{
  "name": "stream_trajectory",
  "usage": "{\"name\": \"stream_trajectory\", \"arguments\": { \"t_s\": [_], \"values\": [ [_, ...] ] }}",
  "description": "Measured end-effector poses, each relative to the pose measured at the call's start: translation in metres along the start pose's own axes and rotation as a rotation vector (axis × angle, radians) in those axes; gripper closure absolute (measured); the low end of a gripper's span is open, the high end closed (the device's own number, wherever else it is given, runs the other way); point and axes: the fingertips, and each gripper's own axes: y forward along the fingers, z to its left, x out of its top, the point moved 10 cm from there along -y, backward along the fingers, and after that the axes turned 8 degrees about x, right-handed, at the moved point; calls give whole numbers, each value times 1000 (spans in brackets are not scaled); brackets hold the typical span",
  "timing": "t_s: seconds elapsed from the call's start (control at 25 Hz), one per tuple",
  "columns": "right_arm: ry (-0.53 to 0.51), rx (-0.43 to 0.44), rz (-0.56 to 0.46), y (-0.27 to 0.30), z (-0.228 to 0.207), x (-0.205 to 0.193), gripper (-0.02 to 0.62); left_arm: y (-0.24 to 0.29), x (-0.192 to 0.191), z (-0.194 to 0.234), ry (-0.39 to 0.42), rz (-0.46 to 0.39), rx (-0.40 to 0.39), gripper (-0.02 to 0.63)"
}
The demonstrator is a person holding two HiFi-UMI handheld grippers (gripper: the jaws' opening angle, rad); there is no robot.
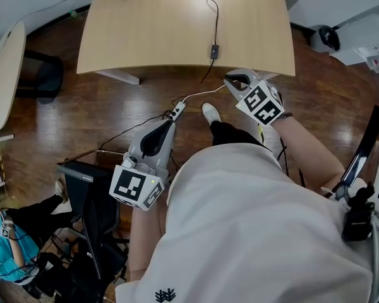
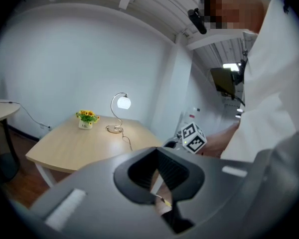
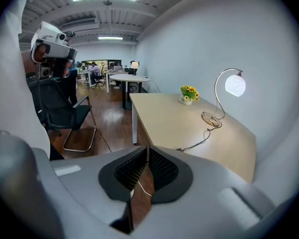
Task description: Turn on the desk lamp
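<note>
As the left gripper (image 2: 156, 149) hangs over the wooden floor (image 1: 82, 115) with its jaws pressed together on nothing, the right gripper (image 3: 147, 148) is likewise closed and empty. Both are held out in front of a person in a white shirt (image 1: 252, 219), short of the near edge of a pale wooden desk (image 1: 158, 36), and neither tool touches it. On the floor just beyond the left gripper lies what looks like a white power strip (image 1: 177, 110), with cables trailing from it. The desk lamp (image 3: 235, 85) stands toward the desk's far side, close to the wall, its curved arm rising from a round base and its globe glowing white. A dark cord (image 1: 212, 14) runs from the base across the desktop to a small black inline switch (image 1: 213, 51), which lies on the wood near the front edge, well apart from both grippers. A small pot of yellow flowers (image 3: 189, 94) sits on the desk beside the lamp. A black chair (image 3: 65, 114) stands off to one side on the floor.
</note>
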Motion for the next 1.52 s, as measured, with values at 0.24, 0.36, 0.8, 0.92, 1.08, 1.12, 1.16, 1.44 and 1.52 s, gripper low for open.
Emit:
{"name": "stream_trajectory", "arguments": {
  "t_s": [0.24,0.36,0.8,0.92,1.08,1.12,1.16,1.44,1.52],
  "values": [
    [140,-103,-62,-68,92,-26,589,-49,-34,-25,33,13,-124,586],
    [192,-134,-66,-99,135,-43,589,-67,-46,-37,52,28,-175,586],
    [177,-215,-133,-177,199,-52,589,-94,-51,-87,95,-6,-257,586],
    [166,-195,-150,-195,218,-58,589,-96,-62,-108,114,-16,-285,586],
    [179,-175,-185,-228,246,-75,589,-98,-68,-149,131,0,-294,586],
    [186,-174,-191,-238,252,-84,589,-101,-68,-162,133,1,-294,586],
    [193,-174,-196,-248,258,-93,589,-104,-68,-177,136,-1,-295,586],
    [203,-147,-292,-307,309,-151,589,-142,-87,-269,166,5,-238,586],
    [206,-117,-313,-312,324,-164,589,-156,-96,-287,175,13,-210,586]
  ]
}}
